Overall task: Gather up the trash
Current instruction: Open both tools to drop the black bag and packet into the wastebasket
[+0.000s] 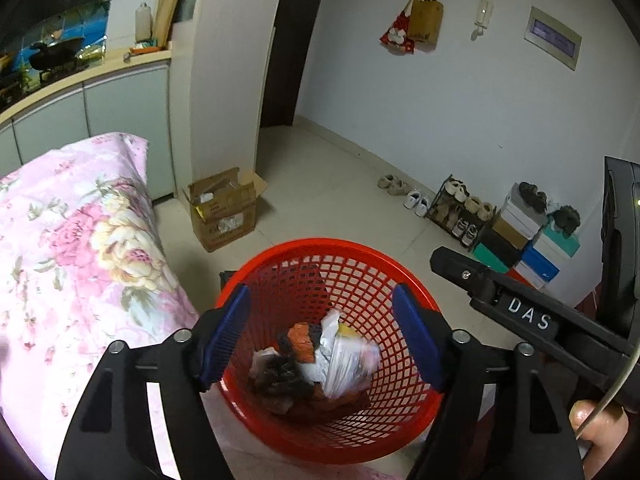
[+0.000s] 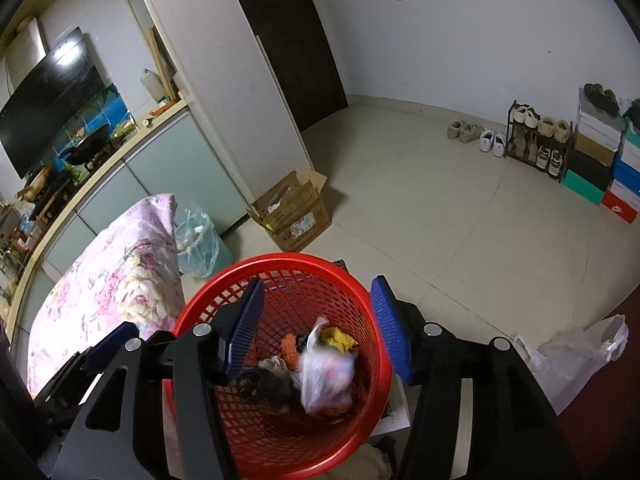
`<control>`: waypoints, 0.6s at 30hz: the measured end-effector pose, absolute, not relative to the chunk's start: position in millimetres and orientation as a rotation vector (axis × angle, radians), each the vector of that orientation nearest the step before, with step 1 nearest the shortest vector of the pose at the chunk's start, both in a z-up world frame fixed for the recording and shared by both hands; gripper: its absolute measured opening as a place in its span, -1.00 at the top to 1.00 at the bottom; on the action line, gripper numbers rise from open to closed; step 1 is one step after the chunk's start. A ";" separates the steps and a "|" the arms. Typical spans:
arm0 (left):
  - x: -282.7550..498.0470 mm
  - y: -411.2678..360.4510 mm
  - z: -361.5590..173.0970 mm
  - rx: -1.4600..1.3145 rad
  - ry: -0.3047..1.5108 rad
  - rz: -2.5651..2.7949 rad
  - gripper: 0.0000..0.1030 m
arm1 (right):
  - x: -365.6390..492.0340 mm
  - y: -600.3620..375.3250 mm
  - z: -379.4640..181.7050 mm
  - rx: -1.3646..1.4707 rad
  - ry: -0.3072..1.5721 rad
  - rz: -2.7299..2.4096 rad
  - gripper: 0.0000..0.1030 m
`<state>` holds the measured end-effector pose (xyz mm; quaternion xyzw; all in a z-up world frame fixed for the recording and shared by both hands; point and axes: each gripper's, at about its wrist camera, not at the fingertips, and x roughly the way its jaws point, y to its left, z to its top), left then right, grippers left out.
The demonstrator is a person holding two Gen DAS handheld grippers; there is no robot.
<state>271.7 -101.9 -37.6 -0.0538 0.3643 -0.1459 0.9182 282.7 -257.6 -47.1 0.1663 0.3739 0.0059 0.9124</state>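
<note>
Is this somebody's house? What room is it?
Probably a home, likely a living room near the front door. A shoe rack with stacked shoeboxes stands by the wall, a TV hangs above a cabinet, and a flowery cover drapes some furniture.

blurred: white bag [image 2: 326, 376] | cut off: red basket [image 2: 372, 412] base

The pale tiled floor [image 2: 420, 208] carries a red mesh basket [image 2: 224, 300] beside the bed with a floral pink cover [image 2: 120, 280]; an open cardboard box [image 2: 298, 220] stands by the white pillar; loose shoes [image 2: 476, 136], a shoe rack [image 2: 536, 148] and stacked shoeboxes [image 2: 604, 160] line the far wall; a crumpled clear plastic bag [image 2: 576, 356] lies at right.
</note>
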 end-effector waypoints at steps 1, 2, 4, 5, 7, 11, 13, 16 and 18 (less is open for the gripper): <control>268.9 -99.7 -34.6 -0.109 0.738 -0.292 -0.42 | 281.9 -257.2 -45.0 0.344 0.767 0.014 -0.05; 266.0 -97.3 -31.4 -0.107 0.727 -0.284 -0.45 | 281.4 -256.8 -43.8 0.344 0.764 0.016 -0.05; 260.0 -91.1 -24.9 -0.094 0.707 -0.255 -0.48 | 278.8 -255.3 -39.2 0.343 0.752 0.020 -0.05; 258.9 -89.3 -22.1 -0.090 0.702 -0.248 -0.48 | 277.2 -254.8 -36.7 0.343 0.744 0.025 -0.05; 253.1 -82.9 -16.9 -0.080 0.686 -0.218 -0.49 | 274.5 -252.9 -31.7 0.342 0.732 0.030 -0.05; 240.3 -69.8 -6.8 -0.058 0.657 -0.162 -0.51 | 266.9 -248.2 -20.8 0.339 0.697 0.049 -0.06; 232.5 -62.3 -1.5 -0.049 0.639 -0.132 -0.51 | 262.6 -243.4 -15.2 0.335 0.679 0.068 -0.07; 220.2 -48.6 7.2 -0.043 0.619 -0.096 -0.52 | 255.4 -234.1 -6.6 0.324 0.654 0.103 -0.07; 212.0 -39.2 11.9 -0.048 0.608 -0.075 -0.52 | 249.3 -225.2 -0.4 0.313 0.635 0.126 -0.09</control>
